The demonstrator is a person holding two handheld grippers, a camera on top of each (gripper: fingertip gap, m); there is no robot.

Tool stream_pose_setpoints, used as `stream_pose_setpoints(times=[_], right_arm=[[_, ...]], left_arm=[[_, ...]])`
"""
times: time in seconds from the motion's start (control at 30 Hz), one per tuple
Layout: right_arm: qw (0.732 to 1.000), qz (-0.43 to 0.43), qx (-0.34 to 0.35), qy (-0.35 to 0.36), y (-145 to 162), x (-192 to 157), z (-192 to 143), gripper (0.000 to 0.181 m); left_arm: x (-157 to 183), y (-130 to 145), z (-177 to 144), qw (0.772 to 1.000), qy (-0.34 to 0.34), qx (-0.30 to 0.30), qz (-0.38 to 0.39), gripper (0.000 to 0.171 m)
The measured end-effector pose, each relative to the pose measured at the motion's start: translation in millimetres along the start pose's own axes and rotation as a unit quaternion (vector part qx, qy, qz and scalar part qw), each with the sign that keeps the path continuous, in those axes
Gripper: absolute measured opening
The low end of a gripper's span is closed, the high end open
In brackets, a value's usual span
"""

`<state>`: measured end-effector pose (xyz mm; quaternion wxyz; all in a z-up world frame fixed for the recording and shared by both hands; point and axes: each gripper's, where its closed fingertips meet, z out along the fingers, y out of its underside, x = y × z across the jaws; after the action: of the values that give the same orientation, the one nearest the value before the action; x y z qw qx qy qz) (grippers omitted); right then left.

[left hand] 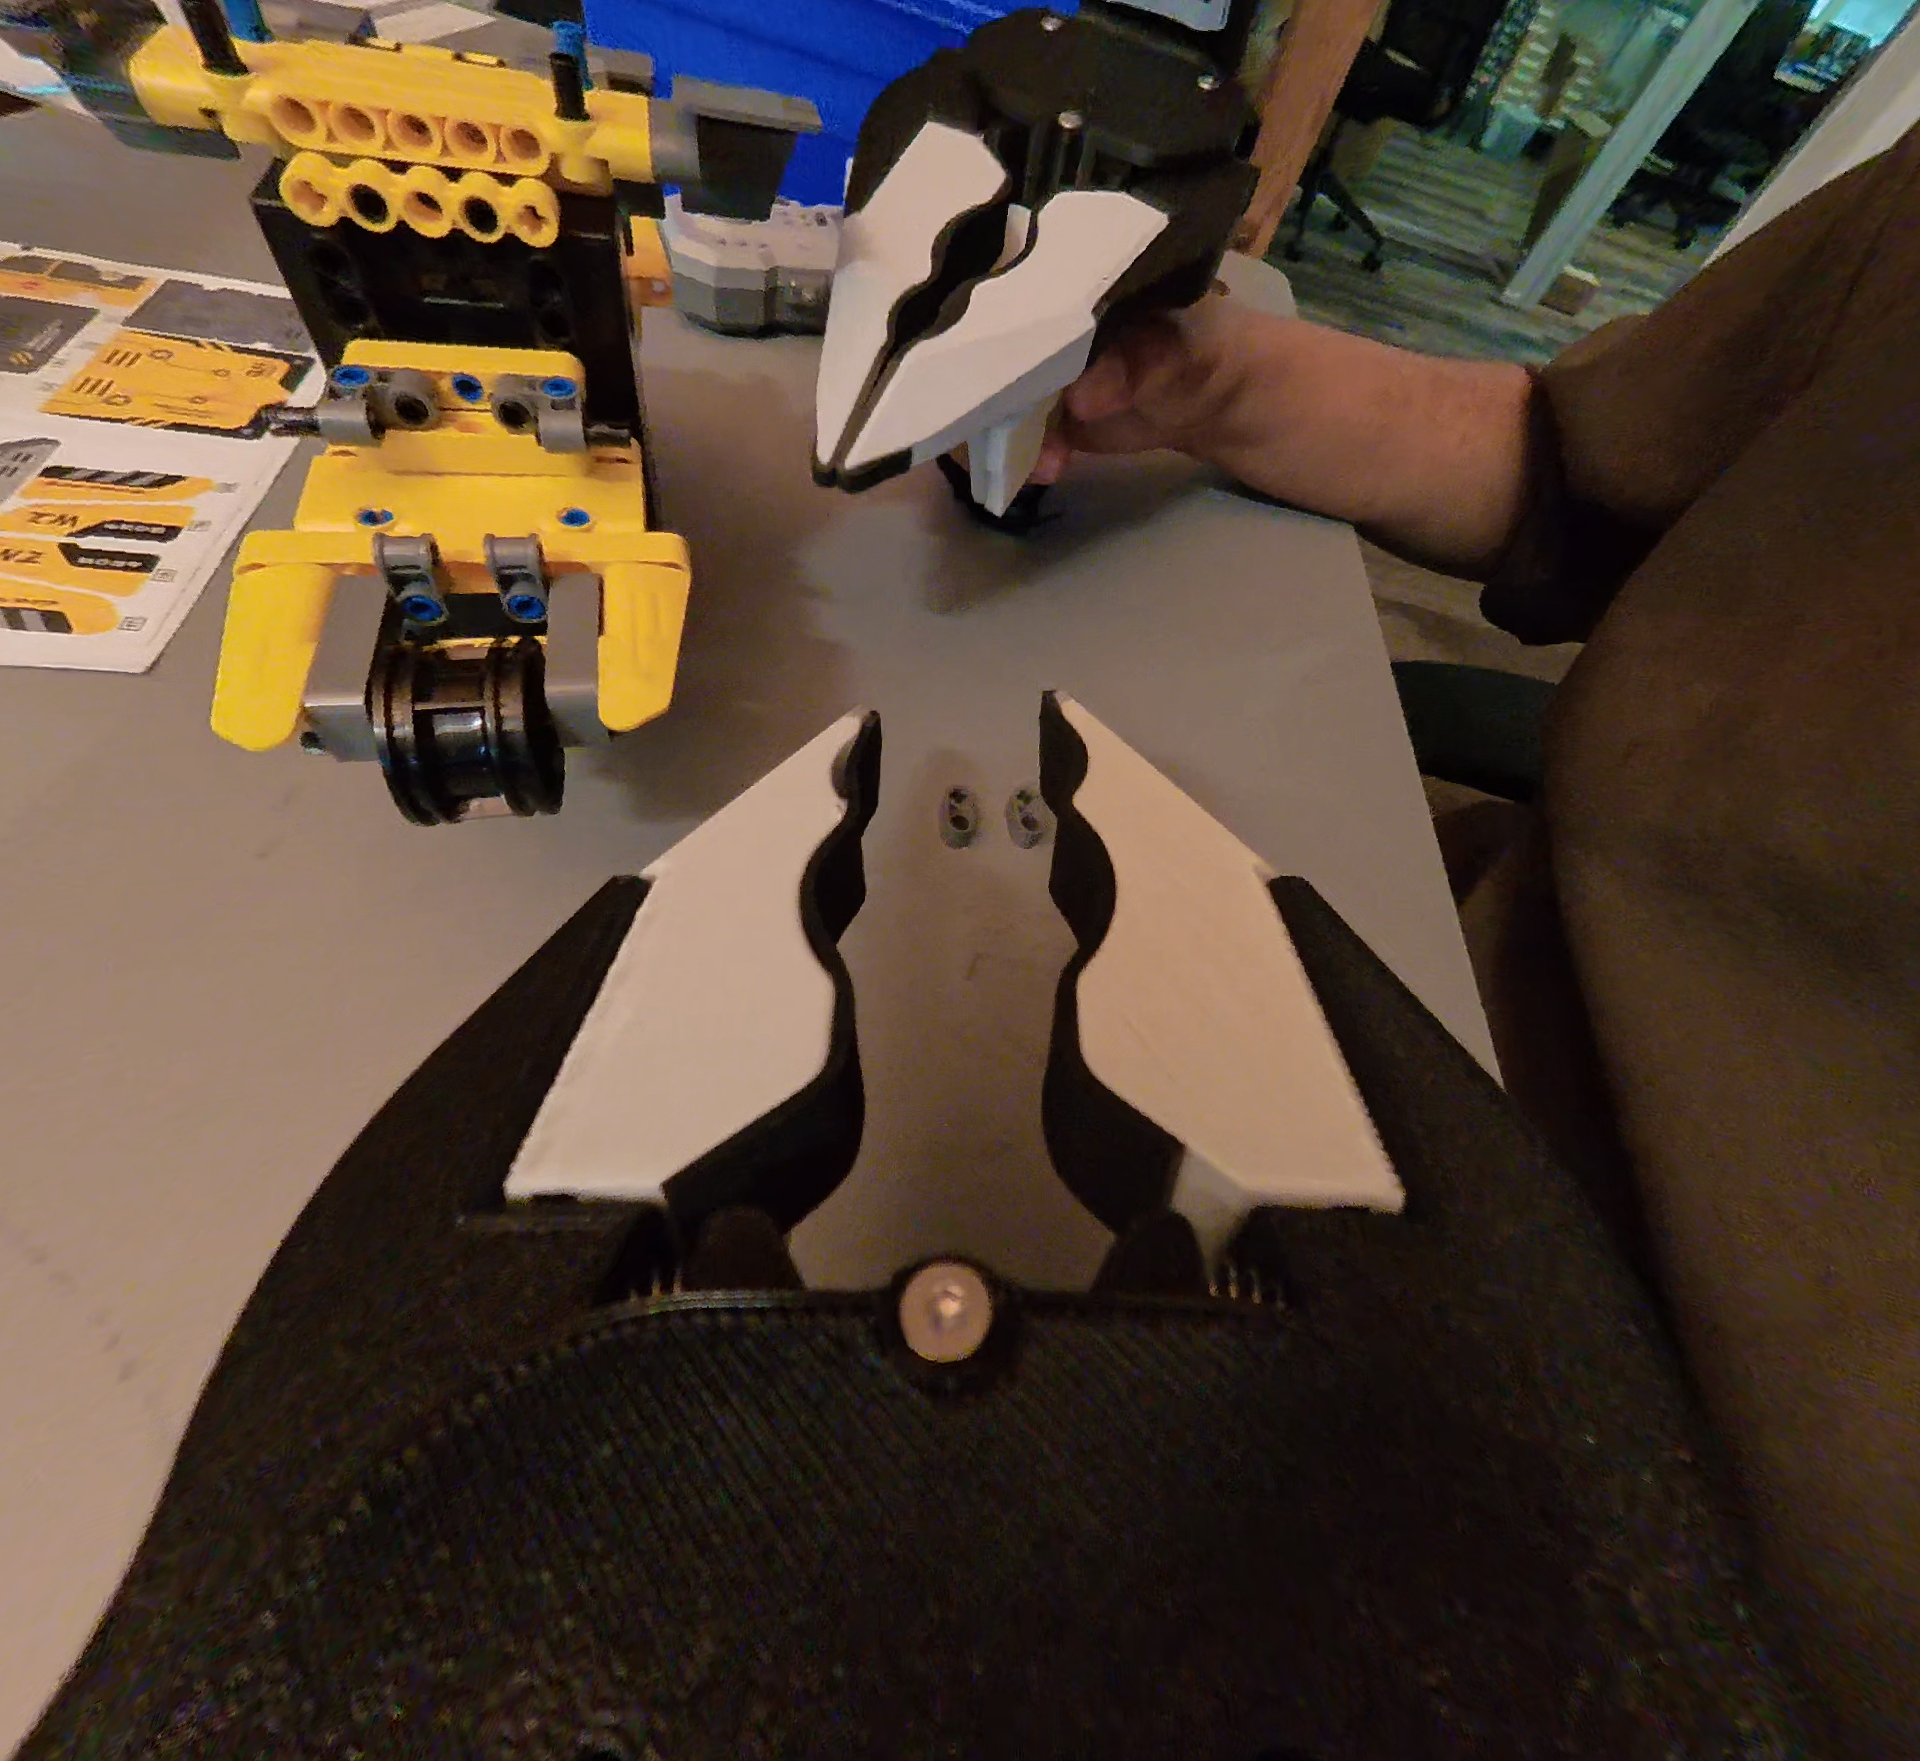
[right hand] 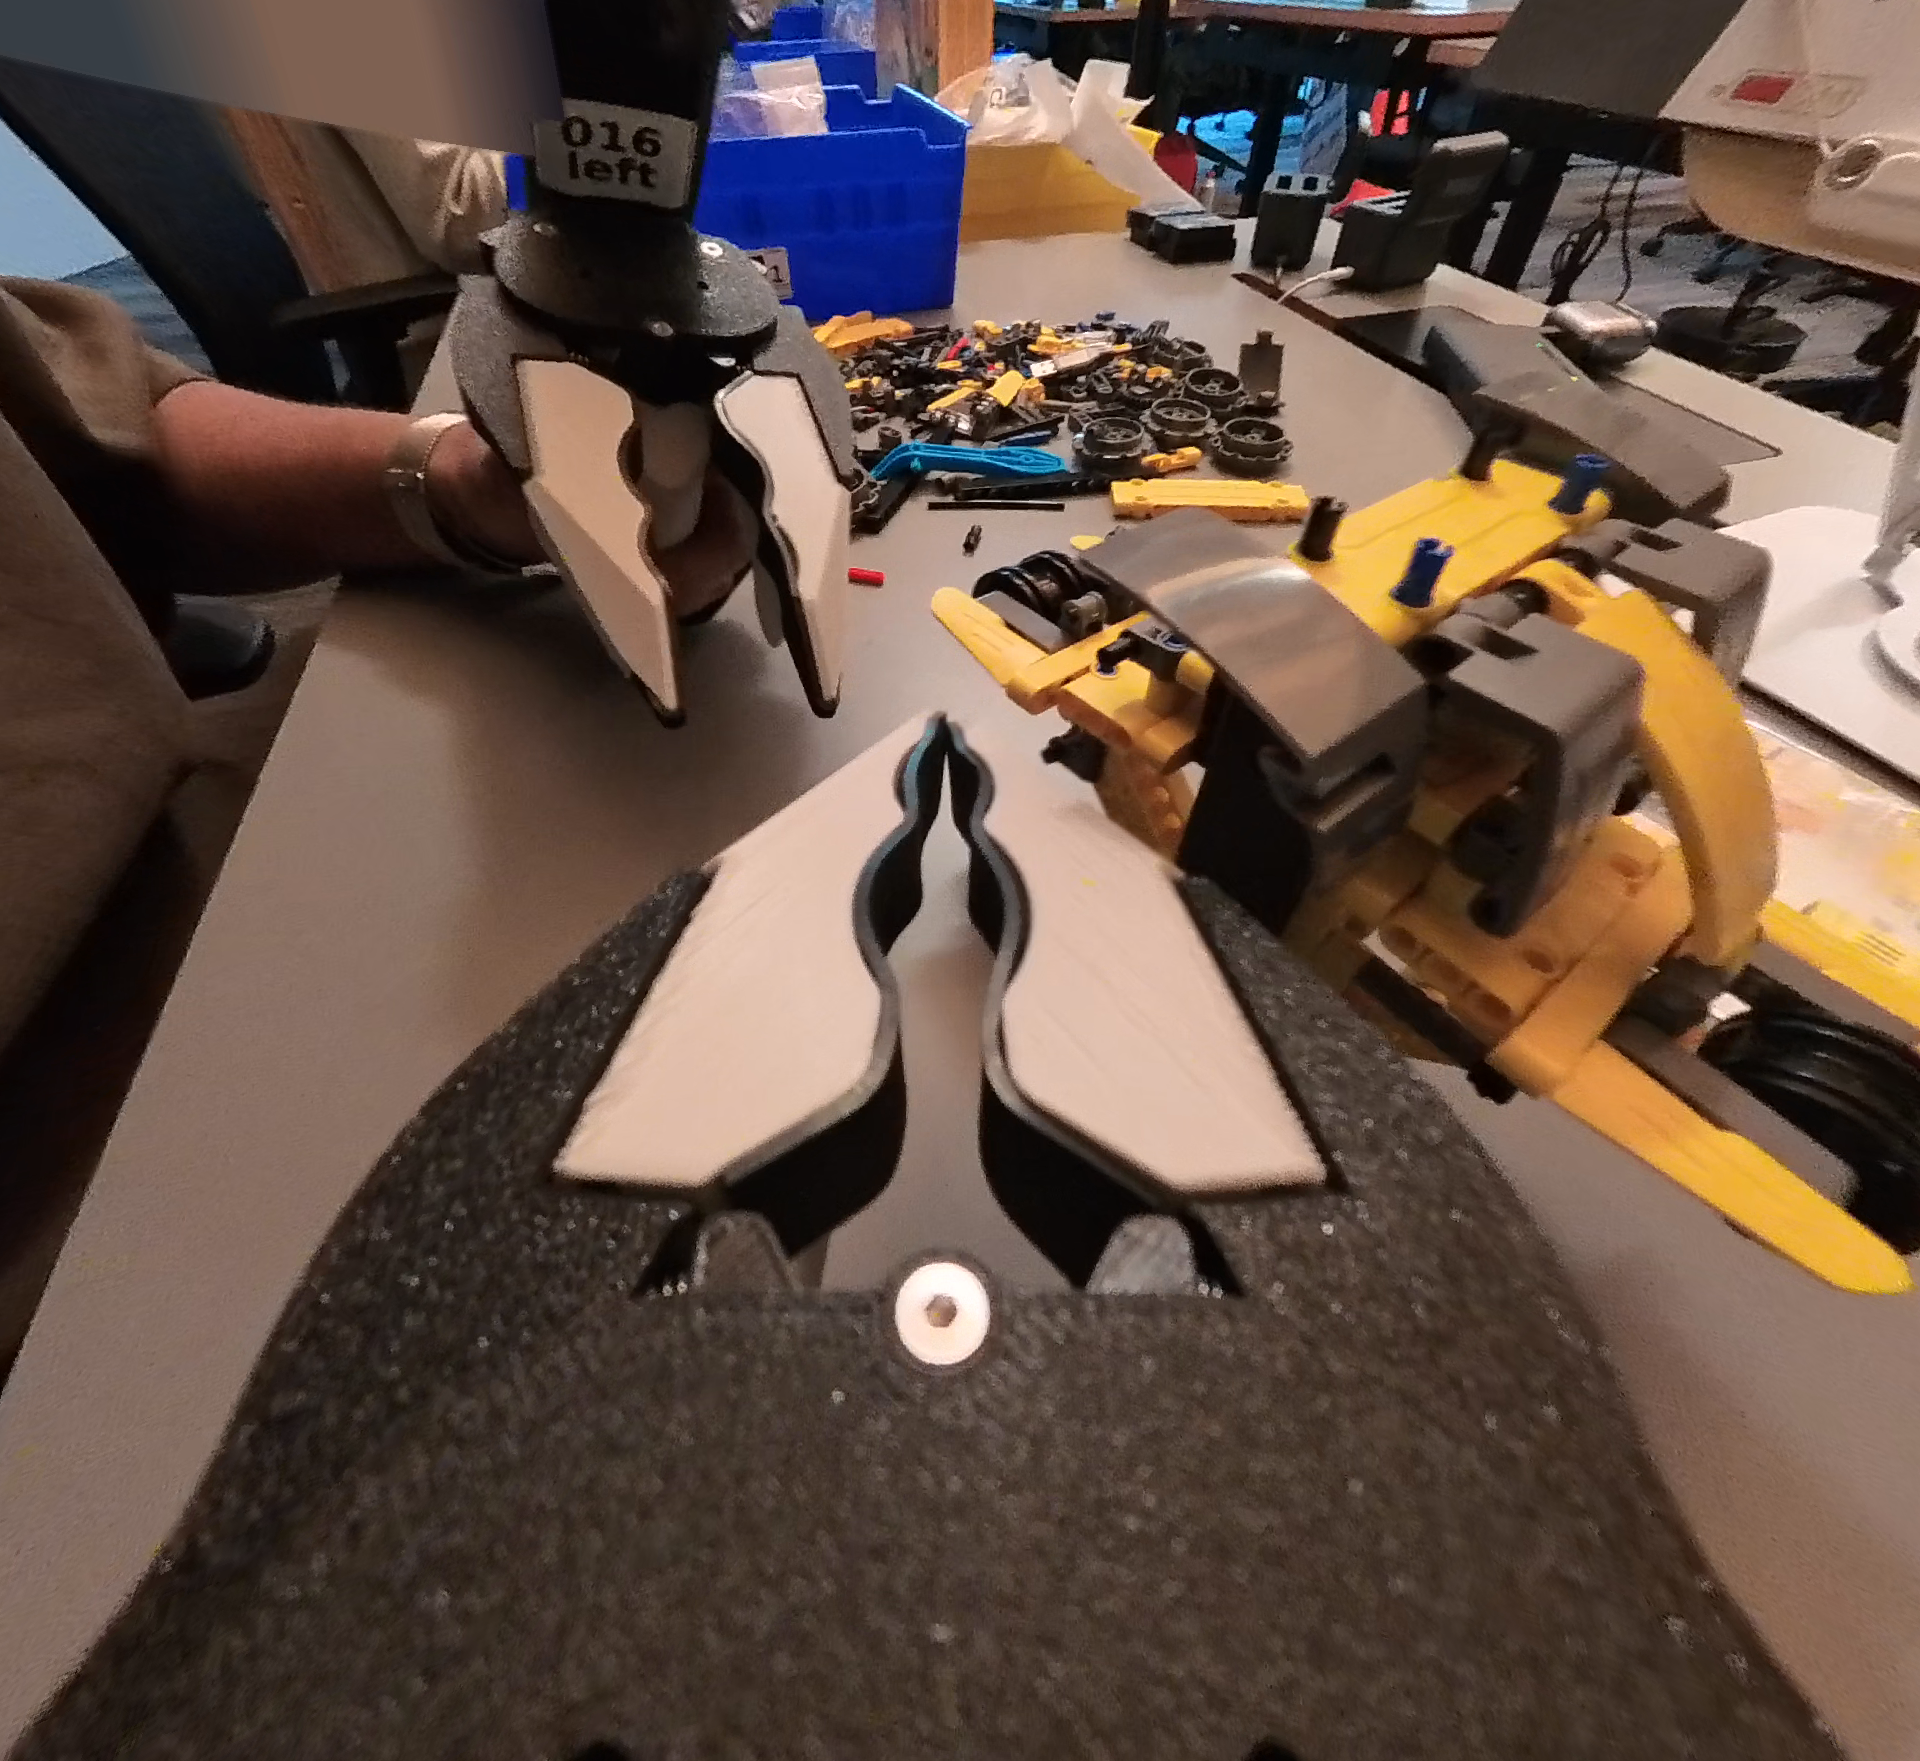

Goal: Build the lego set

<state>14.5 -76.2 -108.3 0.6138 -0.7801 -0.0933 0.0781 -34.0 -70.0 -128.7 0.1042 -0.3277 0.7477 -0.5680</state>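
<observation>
My left gripper (left hand: 958, 709) is open and empty above the grey table (left hand: 1143, 672). Two small grey connector pieces (left hand: 992, 816) lie on the table between its fingertips. It also shows in the right wrist view (right hand: 750, 712), open. My right gripper (right hand: 943, 722) is shut with nothing between its tips. It also shows in the left wrist view (left hand: 836, 473), shut, tips just above the table. A yellow and black brick-built vehicle (left hand: 436, 423) with a black wheel stands left of both grippers. It lies to the right in the right wrist view (right hand: 1403, 776).
A blue bin (left hand: 790, 18) stands behind the vehicle. Printed sticker sheets (left hand: 114, 423) lie at the left. In the right wrist view, a pile of loose small parts and wheels (right hand: 1070, 402) lies farther back, with blue bins (right hand: 831, 194) behind. A person's arm (left hand: 1351, 423) holds each gripper. The left gripper's tips are roughly 6 cm from the right gripper's.
</observation>
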Motion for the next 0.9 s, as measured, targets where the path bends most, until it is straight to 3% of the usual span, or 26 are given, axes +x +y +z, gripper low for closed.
stream_pose_setpoints(times=[0.43, 0.9], right_arm=[[1.000, 0.016, 0.009, -0.016, -1, 4, -9, 0.000], [0.999, 0.052, -0.010, 0.013, 6, 15, -8, 0.000]], left_arm=[[-3, -7, -8, 1.000, 0.005, 0.023, -0.020, 0.027], [-37, -18, -31, 0.995, -0.065, 0.066, -0.035, 0.026]])
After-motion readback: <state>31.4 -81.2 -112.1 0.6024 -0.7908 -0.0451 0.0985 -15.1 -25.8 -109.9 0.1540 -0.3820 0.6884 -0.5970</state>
